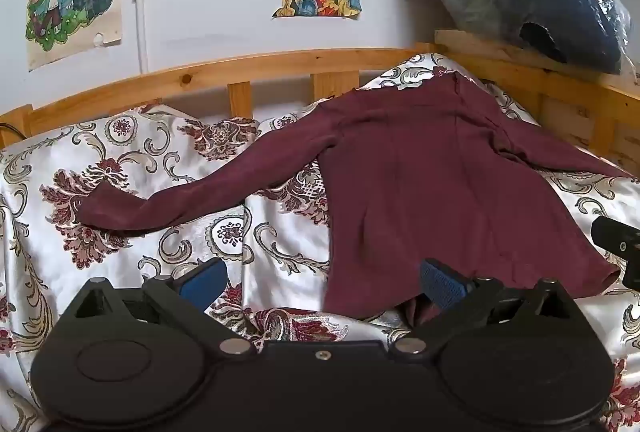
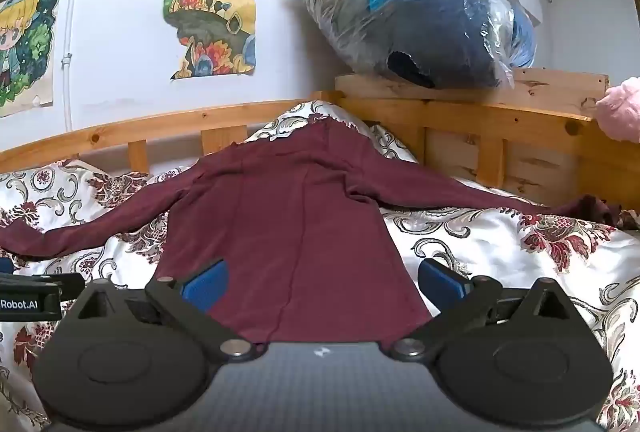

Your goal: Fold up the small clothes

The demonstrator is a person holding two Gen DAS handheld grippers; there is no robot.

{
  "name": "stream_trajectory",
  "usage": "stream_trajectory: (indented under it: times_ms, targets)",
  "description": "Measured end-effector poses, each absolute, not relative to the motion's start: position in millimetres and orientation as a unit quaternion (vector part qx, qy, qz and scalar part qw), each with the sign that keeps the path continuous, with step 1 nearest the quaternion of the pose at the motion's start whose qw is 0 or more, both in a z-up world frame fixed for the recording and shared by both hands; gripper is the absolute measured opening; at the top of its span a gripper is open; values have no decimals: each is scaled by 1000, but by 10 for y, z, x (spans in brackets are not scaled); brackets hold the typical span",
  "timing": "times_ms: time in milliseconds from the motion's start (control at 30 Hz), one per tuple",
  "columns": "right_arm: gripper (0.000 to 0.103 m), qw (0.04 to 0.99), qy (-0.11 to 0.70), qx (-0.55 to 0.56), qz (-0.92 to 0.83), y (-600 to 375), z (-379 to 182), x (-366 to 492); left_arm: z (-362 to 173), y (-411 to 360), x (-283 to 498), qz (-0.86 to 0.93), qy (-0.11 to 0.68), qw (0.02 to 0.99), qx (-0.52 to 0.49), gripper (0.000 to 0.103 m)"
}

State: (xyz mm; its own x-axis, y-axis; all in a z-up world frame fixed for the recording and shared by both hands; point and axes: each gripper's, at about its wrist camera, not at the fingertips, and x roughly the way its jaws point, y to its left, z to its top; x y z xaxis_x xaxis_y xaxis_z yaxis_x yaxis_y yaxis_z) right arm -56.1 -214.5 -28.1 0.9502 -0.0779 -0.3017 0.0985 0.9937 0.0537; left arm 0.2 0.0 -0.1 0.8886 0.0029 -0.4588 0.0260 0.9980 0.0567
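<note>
A maroon long-sleeved top (image 1: 420,192) lies spread flat on the floral satin bed cover (image 1: 120,192), with its collar toward the wooden rail and its sleeves stretched out to both sides. My left gripper (image 1: 322,284) is open at the hem's left corner, its right blue pad (image 1: 440,284) over the cloth and its left pad over the cover. My right gripper (image 2: 322,284) is also open. It straddles the right part of the hem of the top (image 2: 288,232), with nothing pinched. The far end of the right sleeve (image 2: 592,208) is bunched near the bed frame.
A wooden bed rail (image 1: 240,72) runs behind the cover, and a wooden headboard (image 2: 520,152) stands at the right. A clear plastic bag of dark bedding (image 2: 420,24) rests on it. Posters (image 2: 212,16) hang on the wall. Something pink and fluffy (image 2: 620,112) shows at the far right.
</note>
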Motion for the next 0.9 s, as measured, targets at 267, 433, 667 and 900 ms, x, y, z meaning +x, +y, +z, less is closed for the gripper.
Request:
stream_trajectory:
  times_ms: [267,433,667,900]
  targets:
    - [103,987,150,32,-44,-2139,-285,-556,40,8,3,2,233,972,29,102]
    - [103,987,149,33,-47,-2146,-264,-551,46,0,12,7,234,972,25,102]
    - [103,987,147,38,-50,-2160,-286,-592,28,-5,5,5,236,971,30,102]
    - [103,987,148,40,-50,-2155,-271,-559,24,-10,0,6,235,971,32,102]
